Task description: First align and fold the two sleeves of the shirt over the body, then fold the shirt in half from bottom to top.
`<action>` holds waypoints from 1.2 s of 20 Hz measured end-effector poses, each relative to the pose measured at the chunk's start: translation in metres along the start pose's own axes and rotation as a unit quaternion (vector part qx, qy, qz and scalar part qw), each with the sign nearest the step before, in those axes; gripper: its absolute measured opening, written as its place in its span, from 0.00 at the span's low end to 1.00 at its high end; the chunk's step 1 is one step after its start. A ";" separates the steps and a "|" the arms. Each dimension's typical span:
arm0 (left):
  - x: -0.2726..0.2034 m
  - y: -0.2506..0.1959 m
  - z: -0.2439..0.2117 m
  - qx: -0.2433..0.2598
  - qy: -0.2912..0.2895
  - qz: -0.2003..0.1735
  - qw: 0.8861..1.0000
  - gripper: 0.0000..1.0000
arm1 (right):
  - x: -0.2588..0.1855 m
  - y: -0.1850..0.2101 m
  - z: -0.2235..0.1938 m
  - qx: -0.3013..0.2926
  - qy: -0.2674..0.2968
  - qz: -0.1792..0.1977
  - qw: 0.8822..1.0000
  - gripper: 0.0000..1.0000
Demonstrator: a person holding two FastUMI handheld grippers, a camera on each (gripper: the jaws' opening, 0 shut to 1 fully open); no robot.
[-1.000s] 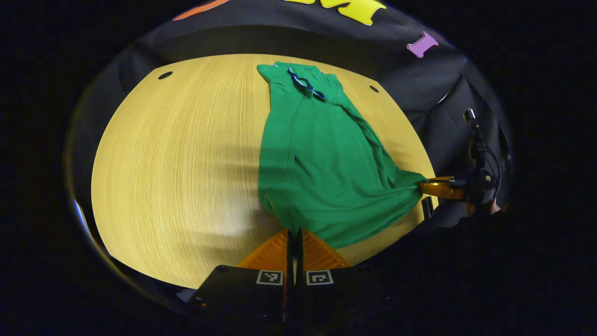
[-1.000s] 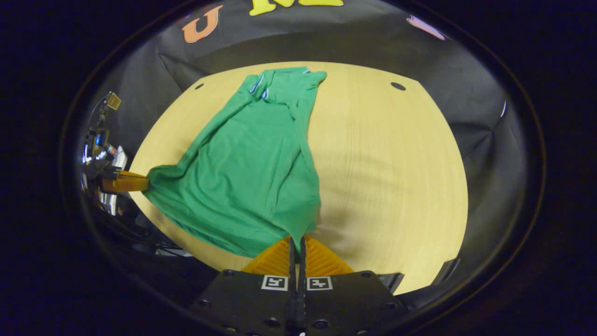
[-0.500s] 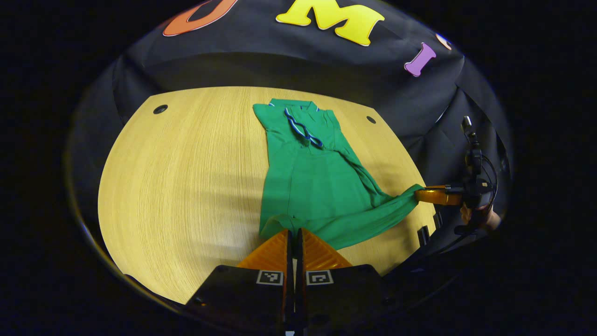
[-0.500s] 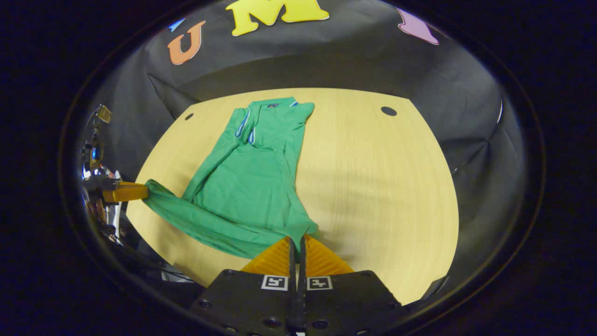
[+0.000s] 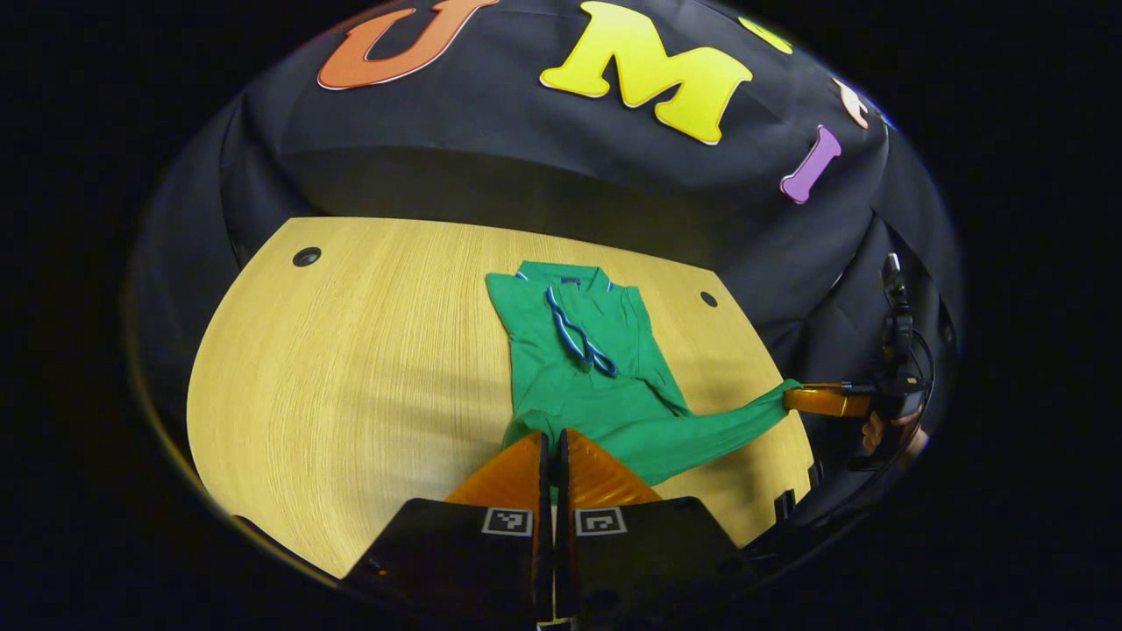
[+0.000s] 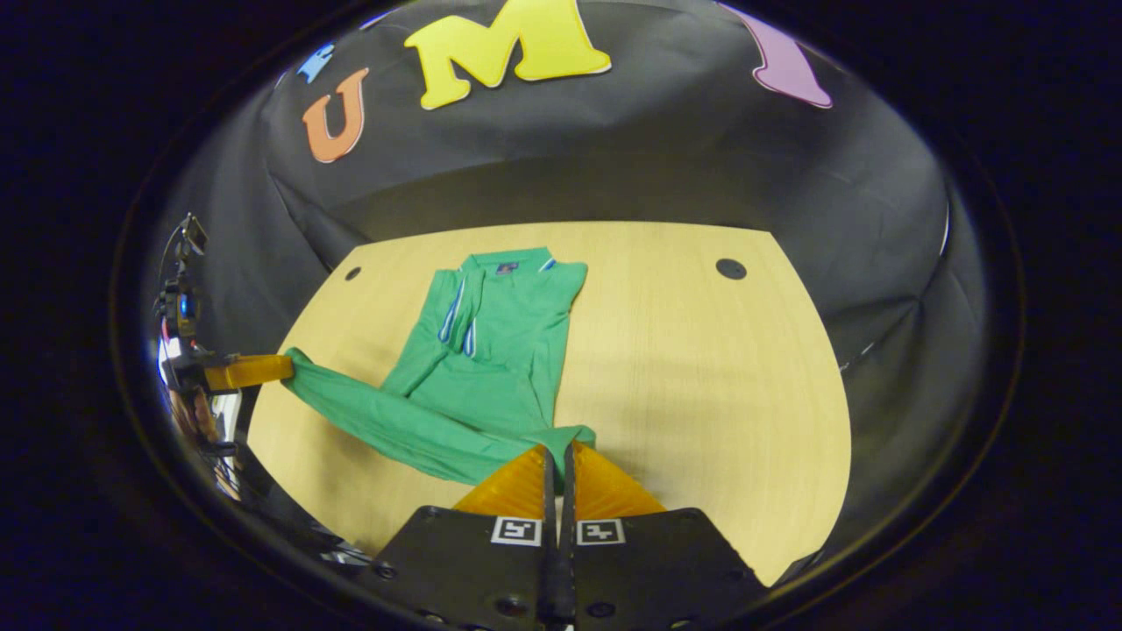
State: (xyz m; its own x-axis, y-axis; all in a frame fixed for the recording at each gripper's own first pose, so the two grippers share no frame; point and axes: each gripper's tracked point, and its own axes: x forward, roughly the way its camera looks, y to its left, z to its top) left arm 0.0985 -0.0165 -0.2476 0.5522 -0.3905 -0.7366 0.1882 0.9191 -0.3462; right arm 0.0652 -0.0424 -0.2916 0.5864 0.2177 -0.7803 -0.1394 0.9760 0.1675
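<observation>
Both claws are pinching the green shirt's [image 5: 605,368] bottom hem: the left claw [image 5: 552,438] on one corner, the right claw [image 6: 557,451] on the other (hem lifted off the desk [image 6: 701,368]). The collar end lies flat ahead of them.

Both tools [image 6: 556,451] pinch the green shirt's [image 6: 491,350] hem corners, lifted.

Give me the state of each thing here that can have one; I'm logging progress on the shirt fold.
green shirt: sleeves folded over the body, collar end flat on the table, bottom hem lifted off it.
left gripper: shut on one hem corner.
right gripper: shut on the other hem corner.
table: carrying the shirt's upper part.
</observation>
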 end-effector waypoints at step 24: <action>0.134 0.061 0.145 0.024 -0.111 0.049 0.992 0.04 | 0.124 0.002 0.187 -0.001 -0.103 0.001 0.995 0.00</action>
State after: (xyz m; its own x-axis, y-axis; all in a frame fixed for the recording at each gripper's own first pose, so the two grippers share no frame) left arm 0.3018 -0.0051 -0.2836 0.7344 -0.2834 -0.6167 0.1608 0.9554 -0.2476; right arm 0.2871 -0.0118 -0.2757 0.7370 0.2173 -0.6400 -0.1423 0.9756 0.1674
